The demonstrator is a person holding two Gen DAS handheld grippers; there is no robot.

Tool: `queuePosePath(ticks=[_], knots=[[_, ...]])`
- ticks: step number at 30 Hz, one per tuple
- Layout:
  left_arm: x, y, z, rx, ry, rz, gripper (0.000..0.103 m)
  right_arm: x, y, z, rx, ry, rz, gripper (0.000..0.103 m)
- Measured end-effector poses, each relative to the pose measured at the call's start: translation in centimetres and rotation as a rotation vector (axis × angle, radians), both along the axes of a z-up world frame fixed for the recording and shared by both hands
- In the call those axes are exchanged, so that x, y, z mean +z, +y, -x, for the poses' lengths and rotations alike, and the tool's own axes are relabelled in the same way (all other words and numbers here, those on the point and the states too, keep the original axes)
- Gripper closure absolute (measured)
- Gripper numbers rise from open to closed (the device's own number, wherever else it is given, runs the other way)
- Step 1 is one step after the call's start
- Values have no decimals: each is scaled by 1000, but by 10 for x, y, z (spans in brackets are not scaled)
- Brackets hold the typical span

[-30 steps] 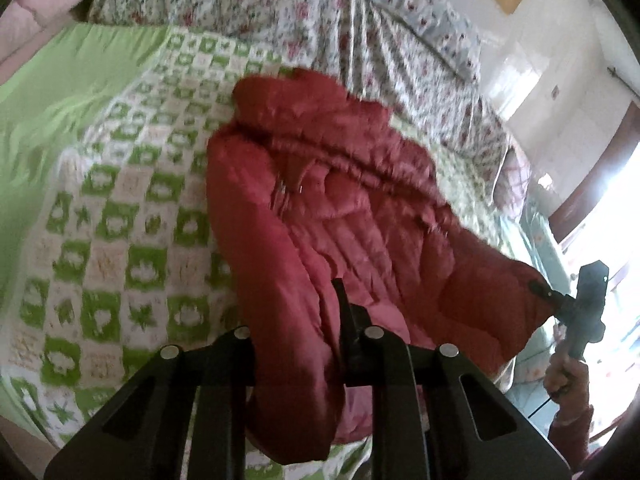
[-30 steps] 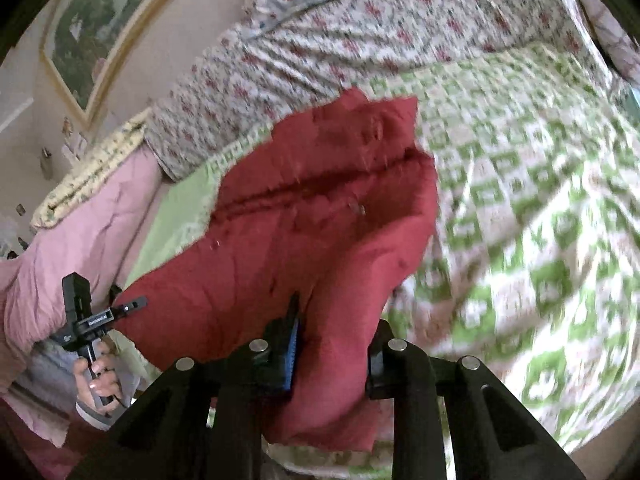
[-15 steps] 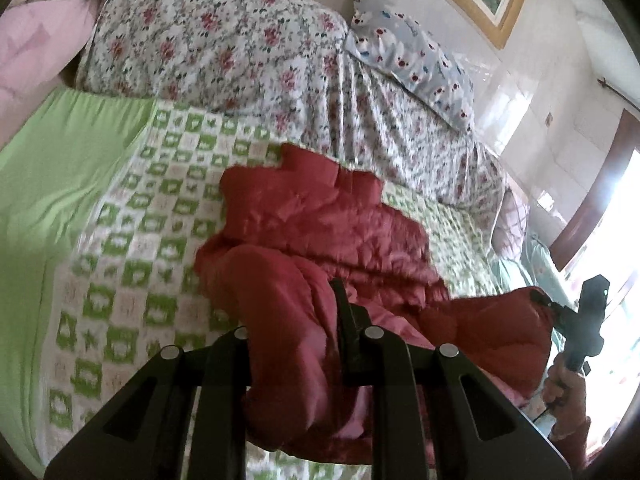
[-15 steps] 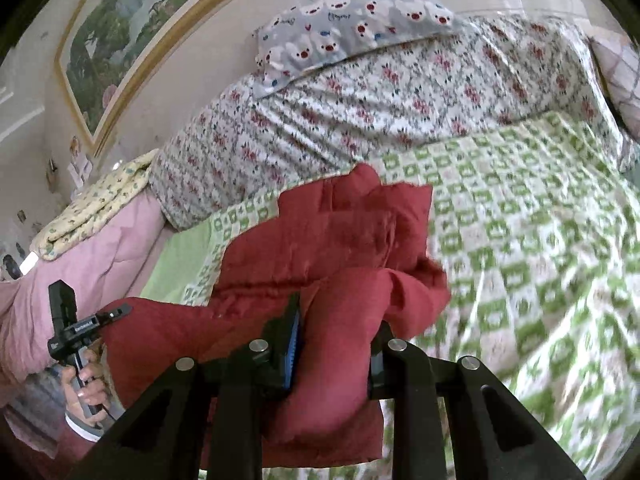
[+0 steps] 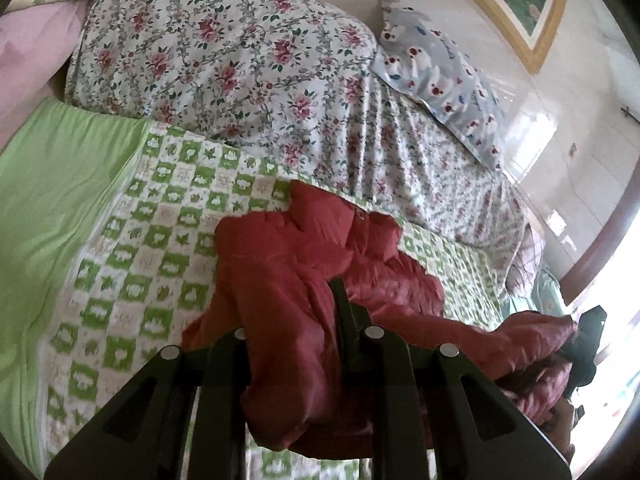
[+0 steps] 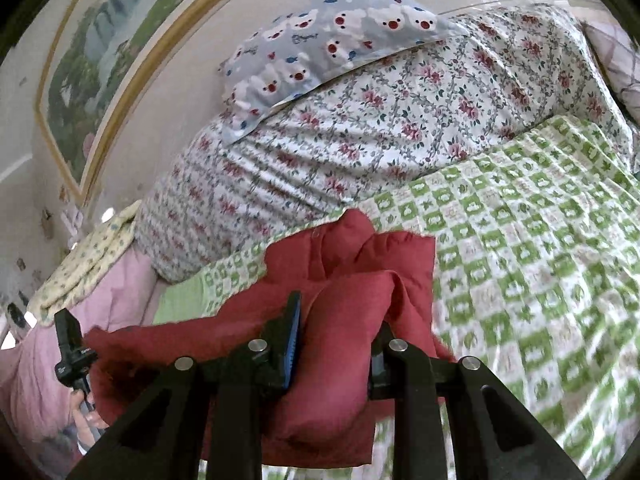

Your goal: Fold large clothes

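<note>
A red puffy jacket [image 5: 304,264] lies bunched on the green-checked bedspread [image 5: 132,264], its lower part lifted toward the collar end. My left gripper [image 5: 292,320] is shut on a thick fold of its hem, which hides the left finger. In the right wrist view the red jacket [image 6: 344,280] fills the lower middle, and my right gripper [image 6: 340,328] is shut on another bunched fold of it. Each view shows the other gripper [image 5: 584,344] [image 6: 70,352] at the frame's edge, held by a hand, with red cloth stretched between them.
A floral quilt [image 5: 240,60] is heaped along the bed's far side with a bear-print pillow [image 6: 320,40] on top. A plain green sheet [image 5: 52,208] and pink bedding [image 6: 44,360] lie at one end. A framed picture [image 6: 104,52] hangs on the wall.
Both grippers have risen and carried the jacket's lower edge toward its collar. The jacket, earlier spread out flat, is now doubled up and bunched.
</note>
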State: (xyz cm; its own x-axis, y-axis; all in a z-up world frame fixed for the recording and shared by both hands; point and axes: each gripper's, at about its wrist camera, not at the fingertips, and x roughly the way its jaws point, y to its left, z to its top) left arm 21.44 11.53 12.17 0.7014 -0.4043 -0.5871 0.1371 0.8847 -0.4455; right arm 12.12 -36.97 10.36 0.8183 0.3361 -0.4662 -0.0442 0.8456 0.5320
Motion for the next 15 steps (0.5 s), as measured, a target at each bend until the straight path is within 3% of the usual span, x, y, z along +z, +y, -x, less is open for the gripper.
queuePosePath(ticks=[7,15], knots=[[-9,-12,-69,45,59,-22,85,-12,-11,-65,-42,50,-32,79],[-49,-21,-141,91,149,-59,84,-54,-27,-126,-122,128,-79,77]])
